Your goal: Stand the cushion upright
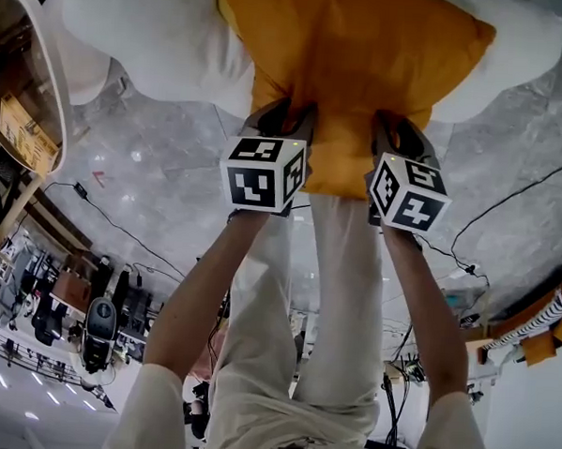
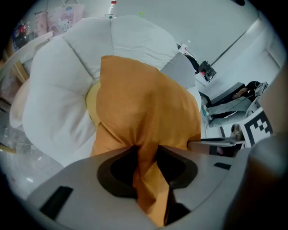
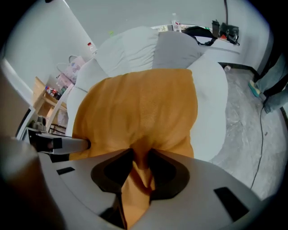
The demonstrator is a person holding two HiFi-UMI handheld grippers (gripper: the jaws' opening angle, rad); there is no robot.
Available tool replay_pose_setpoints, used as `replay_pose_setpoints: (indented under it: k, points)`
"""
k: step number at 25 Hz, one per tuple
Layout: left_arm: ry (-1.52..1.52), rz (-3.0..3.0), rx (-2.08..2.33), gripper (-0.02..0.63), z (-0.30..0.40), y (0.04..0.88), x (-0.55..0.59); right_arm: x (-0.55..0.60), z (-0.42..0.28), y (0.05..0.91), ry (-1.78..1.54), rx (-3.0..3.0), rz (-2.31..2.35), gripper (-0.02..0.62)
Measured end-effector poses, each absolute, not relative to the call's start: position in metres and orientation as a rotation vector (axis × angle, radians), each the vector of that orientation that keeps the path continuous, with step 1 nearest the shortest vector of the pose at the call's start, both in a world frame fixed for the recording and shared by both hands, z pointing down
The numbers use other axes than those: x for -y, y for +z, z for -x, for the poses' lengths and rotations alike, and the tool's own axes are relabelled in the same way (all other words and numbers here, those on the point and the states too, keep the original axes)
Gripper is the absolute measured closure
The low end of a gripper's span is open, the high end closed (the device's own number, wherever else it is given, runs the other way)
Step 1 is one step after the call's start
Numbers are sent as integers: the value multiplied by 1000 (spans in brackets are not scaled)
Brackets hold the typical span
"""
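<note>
An orange cushion (image 1: 351, 58) lies flat on a big white beanbag seat (image 1: 159, 44). Both grippers hold its near edge. My left gripper (image 1: 285, 116) is shut on the cushion's near left part; in the left gripper view the orange fabric (image 2: 146, 152) is bunched and pinched between the jaws. My right gripper (image 1: 391, 129) is shut on the near right part, with a fold of the cushion (image 3: 141, 155) squeezed between its jaws. In both gripper views the cushion (image 2: 144, 108) (image 3: 139, 108) spreads away from the jaws over the white seat.
The white seat (image 3: 207, 99) has a grey pillow (image 3: 175, 49) at its back. It stands on a grey marbled floor (image 1: 519, 156) with black cables (image 1: 508, 198). A wooden rack (image 1: 23, 130) stands at the left. The person's legs (image 1: 305, 305) are right below the grippers.
</note>
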State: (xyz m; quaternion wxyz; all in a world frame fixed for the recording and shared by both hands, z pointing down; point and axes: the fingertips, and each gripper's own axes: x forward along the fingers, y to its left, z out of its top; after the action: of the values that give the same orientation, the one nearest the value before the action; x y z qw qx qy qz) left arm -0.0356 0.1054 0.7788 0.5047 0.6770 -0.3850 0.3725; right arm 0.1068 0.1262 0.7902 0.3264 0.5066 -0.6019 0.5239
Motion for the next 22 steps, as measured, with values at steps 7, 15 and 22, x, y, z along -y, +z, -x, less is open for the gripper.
replay_pose_setpoints:
  k: [7,15,22]
  points:
    - [889,-1655,928,532,37,769,-109,-131,-101,780,1334,1600,-1350,552]
    - [861,-1654,971,568,40,744,-116,-138,-101,754,1359,1597,-1384,558]
    - [832,-1673,986,568,51,714,-114,-135,-94,722,1349,1614,-1415,560]
